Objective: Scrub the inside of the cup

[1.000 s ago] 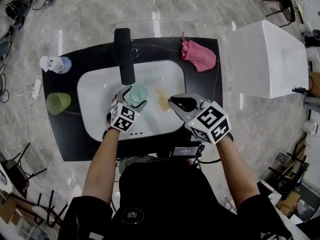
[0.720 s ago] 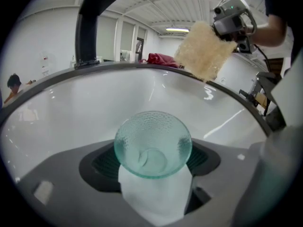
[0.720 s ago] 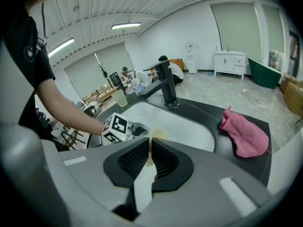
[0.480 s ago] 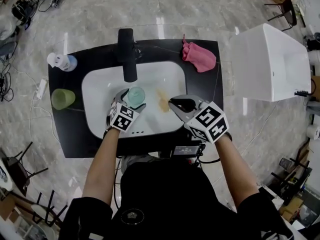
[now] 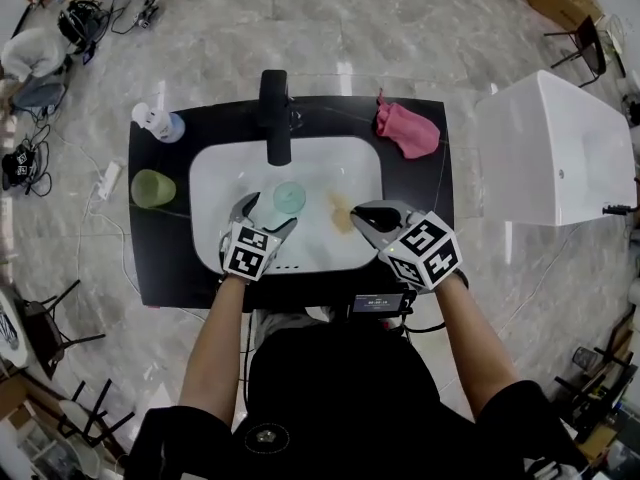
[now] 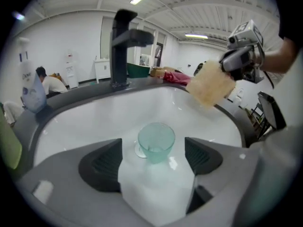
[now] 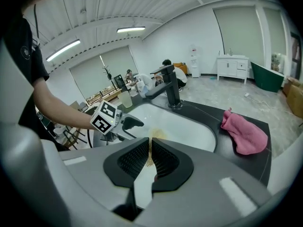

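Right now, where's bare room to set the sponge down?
Bare: the black counter strip between the right rim of the basin and the counter's edge, on the person's side of the pink cloth; also the corner in front of the green cup. Crowded: mid-basin, around the teal cup, faucet and held sponge.

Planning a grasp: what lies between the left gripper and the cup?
Left gripper view: only bare sink before the cup; the left gripper has just been opening.
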A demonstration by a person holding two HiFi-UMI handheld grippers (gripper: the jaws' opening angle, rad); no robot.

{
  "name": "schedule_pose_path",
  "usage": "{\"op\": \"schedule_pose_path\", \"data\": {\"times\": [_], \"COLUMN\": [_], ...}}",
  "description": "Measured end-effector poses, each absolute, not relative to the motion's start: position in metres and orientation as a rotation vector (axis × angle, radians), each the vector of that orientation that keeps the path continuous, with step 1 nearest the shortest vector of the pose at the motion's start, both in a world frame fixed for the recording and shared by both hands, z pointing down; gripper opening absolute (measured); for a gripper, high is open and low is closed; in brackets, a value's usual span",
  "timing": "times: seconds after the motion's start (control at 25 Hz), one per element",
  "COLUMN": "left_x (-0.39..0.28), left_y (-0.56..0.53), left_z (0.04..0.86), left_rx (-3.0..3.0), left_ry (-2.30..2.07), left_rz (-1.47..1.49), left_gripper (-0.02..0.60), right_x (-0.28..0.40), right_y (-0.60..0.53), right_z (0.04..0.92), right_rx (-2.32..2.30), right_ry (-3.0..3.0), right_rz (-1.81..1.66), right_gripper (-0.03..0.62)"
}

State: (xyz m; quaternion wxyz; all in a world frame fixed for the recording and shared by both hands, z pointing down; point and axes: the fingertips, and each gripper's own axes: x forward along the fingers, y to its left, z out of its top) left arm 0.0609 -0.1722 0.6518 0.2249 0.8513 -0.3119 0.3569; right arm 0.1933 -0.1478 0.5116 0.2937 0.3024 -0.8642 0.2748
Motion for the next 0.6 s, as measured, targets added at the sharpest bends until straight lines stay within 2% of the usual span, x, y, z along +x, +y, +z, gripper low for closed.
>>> {"op": "schedule_pose_path", "data": {"times": [0.08, 0.2, 0.32, 0.36, 0.6], "left_x": [0.05, 0.032, 0.018, 0.014, 0.0], "left_y": [-0.169, -0.159, -0.141, -0.133, -0.053], "left_z": [0.638, 0.614, 0.586, 0.578, 0.573], "left_rx": [2.341, 2.316, 2.273, 2.266, 2.167], "left_ry": [-0.941, -1.066, -1.129, -1.124, -0.985], "left_rz": [0.961, 0.898, 0.751, 0.695, 0.444], "left_gripper": [0.405, 0.239, 0.023, 0.0, 0.0], "right_x": [0.195, 0.2, 0.205, 0.206, 0.214], "right_y": [-0.146, -0.138, -0.129, -0.127, -0.112], "right_z": [0.511, 0.51, 0.515, 0.517, 0.523], "right_rx": [0.797, 0.792, 0.796, 0.799, 0.888], "right_ry": [-2.322, -2.344, -2.35, -2.349, -2.347], "right_rz": [0.721, 0.729, 0.763, 0.771, 0.801], "right_gripper": [0.031, 0.031, 0.031, 0.03, 0.029]}}
